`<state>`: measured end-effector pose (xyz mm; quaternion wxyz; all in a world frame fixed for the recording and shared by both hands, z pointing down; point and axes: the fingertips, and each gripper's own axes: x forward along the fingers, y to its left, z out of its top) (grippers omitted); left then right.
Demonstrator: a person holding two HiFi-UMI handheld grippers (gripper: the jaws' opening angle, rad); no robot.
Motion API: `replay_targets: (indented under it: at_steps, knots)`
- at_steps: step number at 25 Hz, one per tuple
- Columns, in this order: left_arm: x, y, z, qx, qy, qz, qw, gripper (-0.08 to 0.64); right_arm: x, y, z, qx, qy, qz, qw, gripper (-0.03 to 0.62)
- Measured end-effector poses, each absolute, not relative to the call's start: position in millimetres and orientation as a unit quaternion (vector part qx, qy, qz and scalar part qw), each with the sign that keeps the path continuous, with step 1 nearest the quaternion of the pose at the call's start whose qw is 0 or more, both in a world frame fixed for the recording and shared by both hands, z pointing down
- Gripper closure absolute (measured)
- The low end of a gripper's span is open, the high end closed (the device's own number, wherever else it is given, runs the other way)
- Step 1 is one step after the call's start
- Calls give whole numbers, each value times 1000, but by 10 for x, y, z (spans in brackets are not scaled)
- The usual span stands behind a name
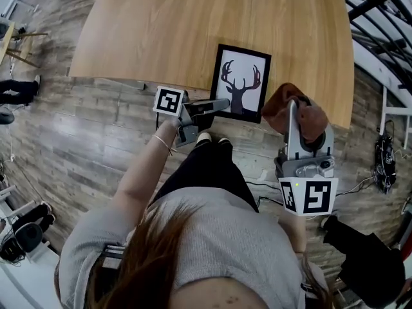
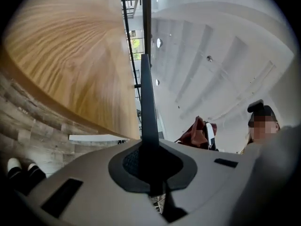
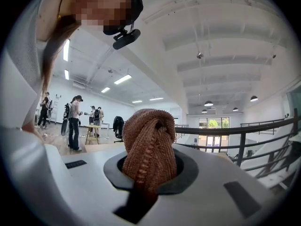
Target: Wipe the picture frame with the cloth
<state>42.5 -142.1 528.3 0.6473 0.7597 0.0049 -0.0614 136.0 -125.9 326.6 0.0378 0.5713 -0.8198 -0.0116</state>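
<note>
The right claw (image 1: pixel 293 108) clenches a knitted rust-brown cloth (image 3: pixel 149 145). The left claw (image 1: pixel 217 105), pinched shut and empty, sits beside the black picture frame (image 1: pixel 241 82) on the wood-grain table (image 1: pixel 161 31).

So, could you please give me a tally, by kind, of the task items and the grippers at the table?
picture frame: 1
cloth: 1, held in the right gripper
grippers: 2, the left gripper and the right gripper
Total: 4
</note>
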Motion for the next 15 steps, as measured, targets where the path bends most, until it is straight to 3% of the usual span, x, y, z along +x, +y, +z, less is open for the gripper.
replay_targets:
  at_steps: [15]
  knots:
    - [161,-1505,5829,721,-10,-58,691,543,1075,-1394,3642,569,-821,38,44,519]
